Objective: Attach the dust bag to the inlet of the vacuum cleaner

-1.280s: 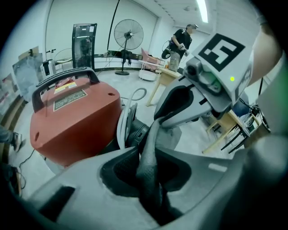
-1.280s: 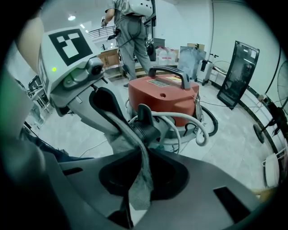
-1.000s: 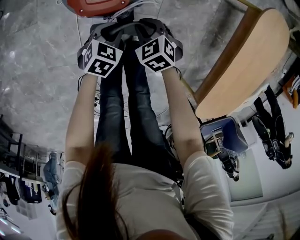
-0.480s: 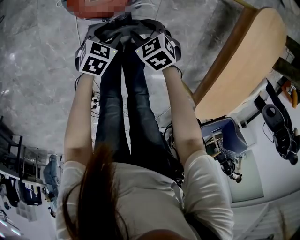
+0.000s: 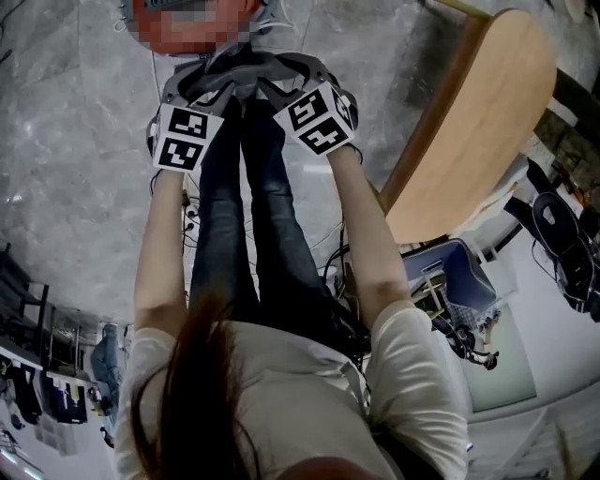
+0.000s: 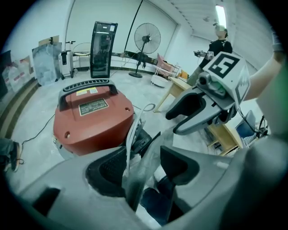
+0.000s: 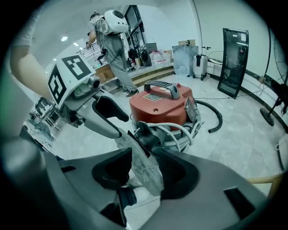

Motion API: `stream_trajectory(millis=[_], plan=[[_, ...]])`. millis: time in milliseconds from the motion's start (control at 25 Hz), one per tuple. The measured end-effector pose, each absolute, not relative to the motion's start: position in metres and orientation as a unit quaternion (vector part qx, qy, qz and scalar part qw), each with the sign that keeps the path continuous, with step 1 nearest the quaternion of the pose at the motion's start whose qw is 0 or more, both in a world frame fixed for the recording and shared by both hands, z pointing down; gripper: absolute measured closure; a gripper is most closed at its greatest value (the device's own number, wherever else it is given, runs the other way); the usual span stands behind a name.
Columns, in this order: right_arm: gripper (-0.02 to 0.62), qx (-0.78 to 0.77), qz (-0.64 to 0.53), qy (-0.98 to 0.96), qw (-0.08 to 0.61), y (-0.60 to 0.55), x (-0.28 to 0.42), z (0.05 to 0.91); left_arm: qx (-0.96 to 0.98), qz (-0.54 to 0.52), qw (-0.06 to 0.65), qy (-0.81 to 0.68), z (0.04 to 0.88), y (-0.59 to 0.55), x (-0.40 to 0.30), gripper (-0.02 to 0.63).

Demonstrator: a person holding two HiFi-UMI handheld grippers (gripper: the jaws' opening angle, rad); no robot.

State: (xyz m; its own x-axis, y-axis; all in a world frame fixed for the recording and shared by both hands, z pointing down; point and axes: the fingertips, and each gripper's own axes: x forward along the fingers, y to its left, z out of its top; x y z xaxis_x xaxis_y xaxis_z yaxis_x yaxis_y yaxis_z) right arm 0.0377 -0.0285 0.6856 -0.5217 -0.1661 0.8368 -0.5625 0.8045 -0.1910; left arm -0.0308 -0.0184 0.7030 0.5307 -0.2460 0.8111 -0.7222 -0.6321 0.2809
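Note:
The red vacuum cleaner (image 6: 92, 119) stands on the floor just beyond both grippers; its top edge shows in the head view (image 5: 192, 19). A grey dust bag sheet (image 7: 141, 164) hangs from the black inlet (image 7: 146, 137) at the vacuum's side. My right gripper (image 7: 141, 173) has the sheet between its pads with a gap on the left side, its jaws closing slightly. My left gripper (image 6: 144, 164) straddles the same bag (image 6: 146, 155), its jaws opening, with the right pad standing off it. Each gripper shows in the other's view, the left (image 7: 105, 114) and the right (image 6: 193, 110).
White cables (image 7: 177, 130) and a black hose (image 7: 216, 119) lie round the vacuum. A wooden table (image 5: 478, 131) stands at the right. A fan (image 6: 146, 38) and a tall black cabinet (image 6: 101, 49) stand far back. Two people (image 7: 114, 49) (image 6: 220, 45) are in the background. My legs (image 5: 253, 234) are below.
Both hands have lifted a little, and the marker cubes have tilted and drawn slightly apart. The vacuum has slid toward the frame's top as the head camera shifted.

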Motion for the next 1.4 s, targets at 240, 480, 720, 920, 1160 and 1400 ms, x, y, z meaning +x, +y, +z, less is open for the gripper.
stream_trajectory(millis=[240, 480, 720, 920, 1160, 1400], plan=[[0.44, 0.272, 0.267, -0.842, 0.383, -0.042, 0.043, 0.659, 0.823, 0.363, 0.304, -0.314, 0.676, -0.032, -0.031, 0.367], [0.506, 0.312, 0.28, -0.84, 0.344, -0.044, 0.055, 0.636, 0.831, 0.345, 0.29, -0.325, 0.648, -0.035, -0.024, 0.414], [0.594, 0.352, 0.258, -0.834, 0.338, -0.046, 0.068, 0.601, 0.836, 0.327, 0.257, -0.357, 0.607, -0.042, -0.028, 0.574], [0.594, 0.384, 0.276, -0.831, 0.292, -0.062, 0.07, 0.555, 0.837, 0.303, 0.253, -0.38, 0.564, -0.059, -0.032, 0.588], [0.594, 0.407, 0.267, -0.838, 0.245, -0.091, 0.078, 0.476, 0.844, 0.245, 0.238, -0.414, 0.481, -0.095, -0.021, 0.589], [0.594, 0.441, 0.214, -0.846, 0.211, -0.122, 0.097, 0.387, 0.862, 0.202, 0.199, -0.42, 0.401, -0.13, -0.001, 0.589]])
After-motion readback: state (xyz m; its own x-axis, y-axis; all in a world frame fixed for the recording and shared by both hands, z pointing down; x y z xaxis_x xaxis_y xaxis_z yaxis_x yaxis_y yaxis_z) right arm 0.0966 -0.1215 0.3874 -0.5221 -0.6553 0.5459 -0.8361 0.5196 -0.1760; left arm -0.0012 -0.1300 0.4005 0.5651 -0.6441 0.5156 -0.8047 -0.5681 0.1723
